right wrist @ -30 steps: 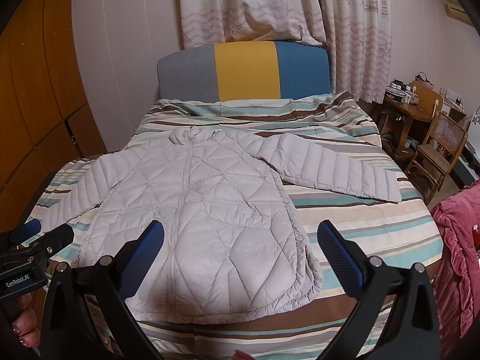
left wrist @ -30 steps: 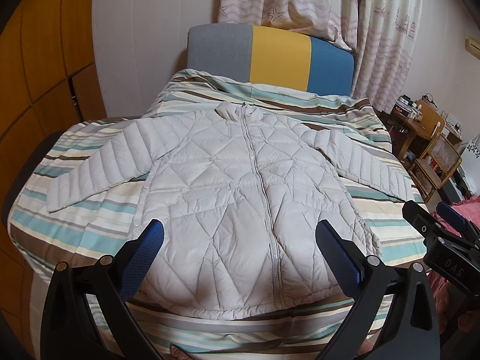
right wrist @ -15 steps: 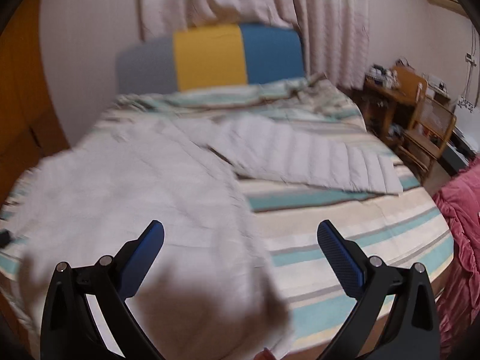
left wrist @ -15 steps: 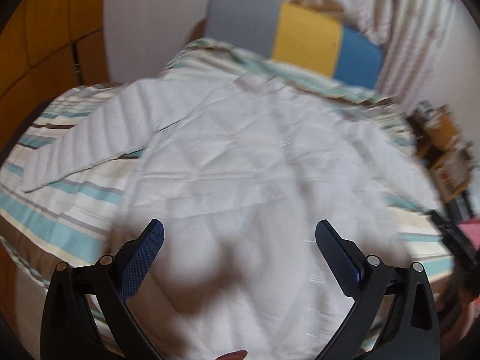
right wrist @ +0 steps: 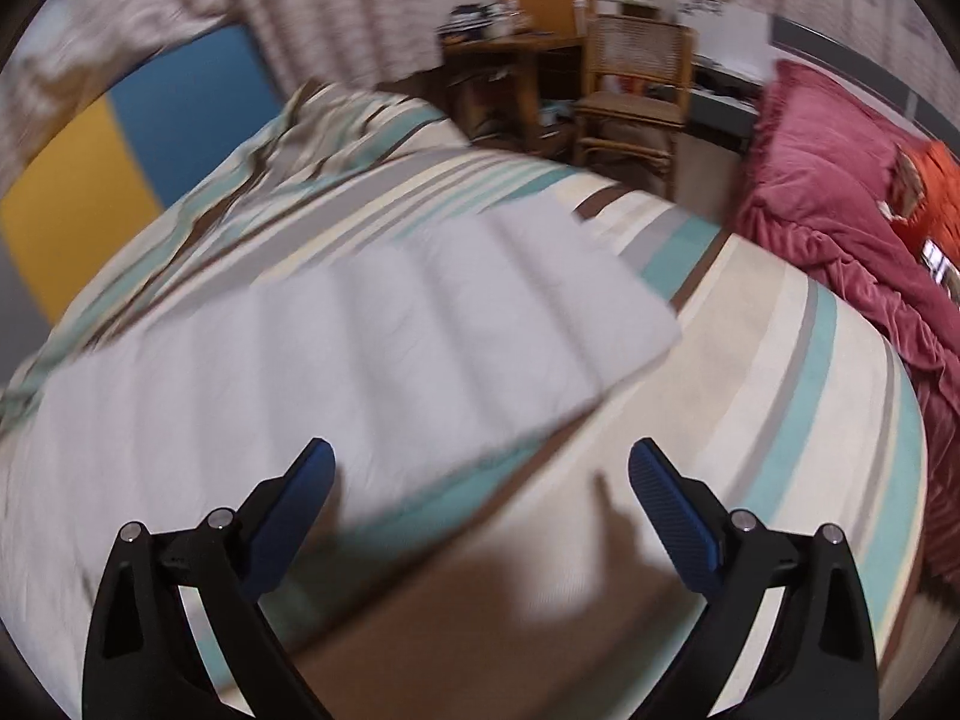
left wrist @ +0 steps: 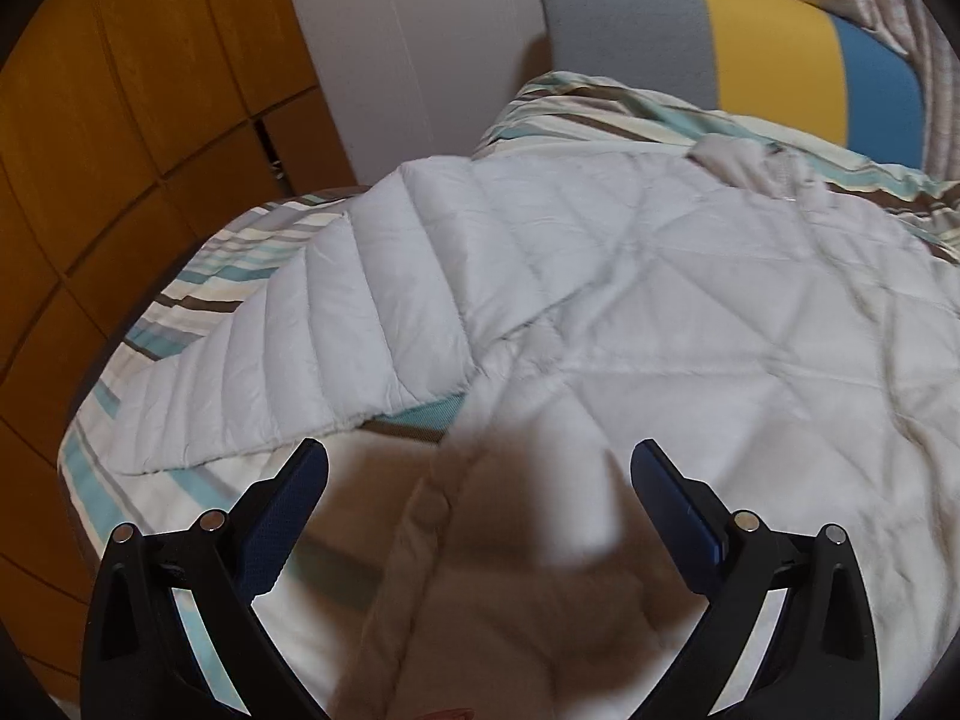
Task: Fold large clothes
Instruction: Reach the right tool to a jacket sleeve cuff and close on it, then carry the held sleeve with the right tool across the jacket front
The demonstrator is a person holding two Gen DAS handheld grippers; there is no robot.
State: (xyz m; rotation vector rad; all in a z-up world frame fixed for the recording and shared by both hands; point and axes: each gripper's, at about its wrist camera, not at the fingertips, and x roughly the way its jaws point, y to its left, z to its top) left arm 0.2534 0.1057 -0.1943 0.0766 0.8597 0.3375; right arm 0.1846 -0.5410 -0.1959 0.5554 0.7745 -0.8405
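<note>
A pale grey quilted puffer jacket [left wrist: 660, 312] lies spread flat, front up, on the striped bedspread [left wrist: 180, 282]. My left gripper [left wrist: 480, 480] is open and empty, hovering low over the jacket's left side seam, just below its left sleeve [left wrist: 312, 348]. My right gripper [right wrist: 480, 480] is open and empty, low over the bedspread [right wrist: 780, 390] just below the jacket's right sleeve [right wrist: 372, 348], whose cuff [right wrist: 600, 276] points to the right. The right wrist view is blurred.
A grey, yellow and blue headboard [left wrist: 750, 54] stands at the bed's far end. A wooden wardrobe [left wrist: 120, 120] stands left of the bed. A wooden chair [right wrist: 636, 96], a cluttered desk [right wrist: 510, 30] and a red blanket [right wrist: 840, 210] are to the right.
Both grippers have dropped toward the bed and moved apart: the left toward the jacket's left sleeve and side, the right toward the right sleeve. Both stay open.
</note>
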